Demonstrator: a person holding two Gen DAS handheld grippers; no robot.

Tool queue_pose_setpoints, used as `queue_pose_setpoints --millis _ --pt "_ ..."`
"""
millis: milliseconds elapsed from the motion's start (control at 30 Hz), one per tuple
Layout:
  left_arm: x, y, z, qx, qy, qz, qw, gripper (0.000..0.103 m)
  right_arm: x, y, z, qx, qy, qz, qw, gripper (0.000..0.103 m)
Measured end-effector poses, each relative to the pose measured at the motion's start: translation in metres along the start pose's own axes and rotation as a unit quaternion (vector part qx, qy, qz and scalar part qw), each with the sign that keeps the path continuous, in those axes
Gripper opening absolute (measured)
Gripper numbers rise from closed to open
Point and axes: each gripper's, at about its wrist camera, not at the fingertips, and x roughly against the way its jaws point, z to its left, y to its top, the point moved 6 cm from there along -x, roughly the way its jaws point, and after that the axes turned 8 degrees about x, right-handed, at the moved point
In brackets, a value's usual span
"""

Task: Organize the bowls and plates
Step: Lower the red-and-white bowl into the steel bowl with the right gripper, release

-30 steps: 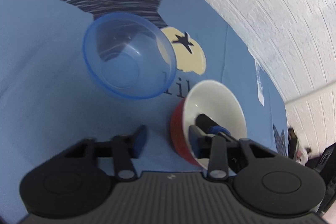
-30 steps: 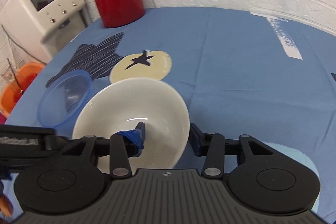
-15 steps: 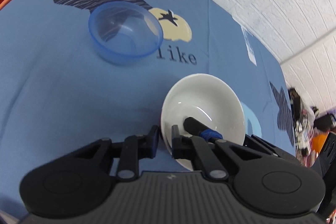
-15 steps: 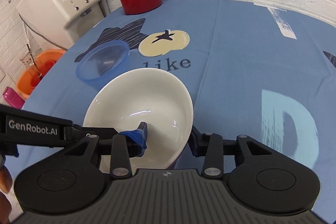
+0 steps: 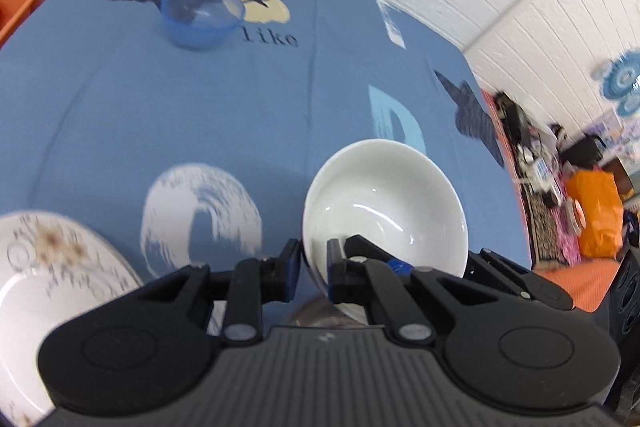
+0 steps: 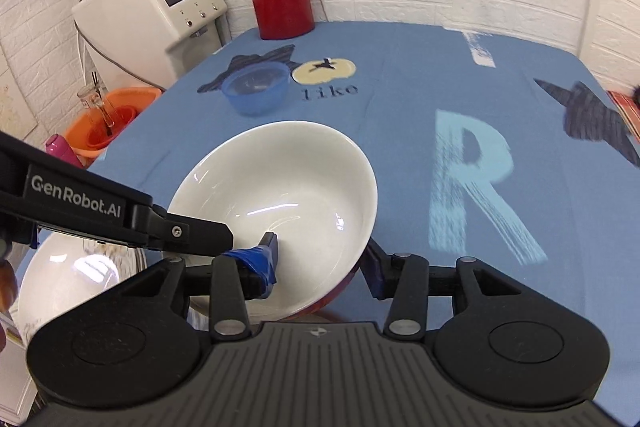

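Sorting looks barely begun, as I judge it — the blue bowl [image 6: 257, 89] sits alone on the bench [image 6: 400, 107], far ahead of both jaws, well apart from the plate [image 5: 48, 267]. The left gripper [image 5: 314, 269] pinches the white bowl's [image 6: 280, 199] near rim, jaws narrow; the right gripper [image 6: 322, 259] straddles its wall, one finger inside, one outside
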Motion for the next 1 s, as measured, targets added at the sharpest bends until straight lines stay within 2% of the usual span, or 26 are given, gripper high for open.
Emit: queue_pose_setpoints --millis 233,433,833,900,933,1000 --pt "-0.003 -0.061 -0.005 -0.034 -0.002 0.033 0.9989 0.000 0.019 -0.050 0.002 -0.029 -0.015 0.014 0.999 0.031" --pt "-0.006 -0.087 0.009 -0.038 0.011 0.048 0.9981 0.000 0.016 -0.078 0.012 -0.033 -0.004 0.030 0.999 0.032" --pt "-0.011 -0.091 0.021 -0.021 -0.002 0.074 0.9970 0.001 0.016 -0.084 0.020 -0.024 -0.018 0.025 0.999 0.032" --pt "-0.011 -0.091 0.020 -0.028 -0.003 0.076 0.9967 0.003 0.015 -0.084 0.020 -0.018 -0.022 0.025 0.999 0.032" --pt "-0.010 -0.091 0.020 -0.027 -0.006 0.077 0.9966 0.008 0.015 -0.084 0.021 -0.017 -0.024 0.025 0.999 0.031" --pt "-0.010 -0.092 0.019 -0.030 -0.005 0.079 0.9964 0.008 0.015 -0.084 0.020 -0.017 -0.023 0.026 0.999 0.031"
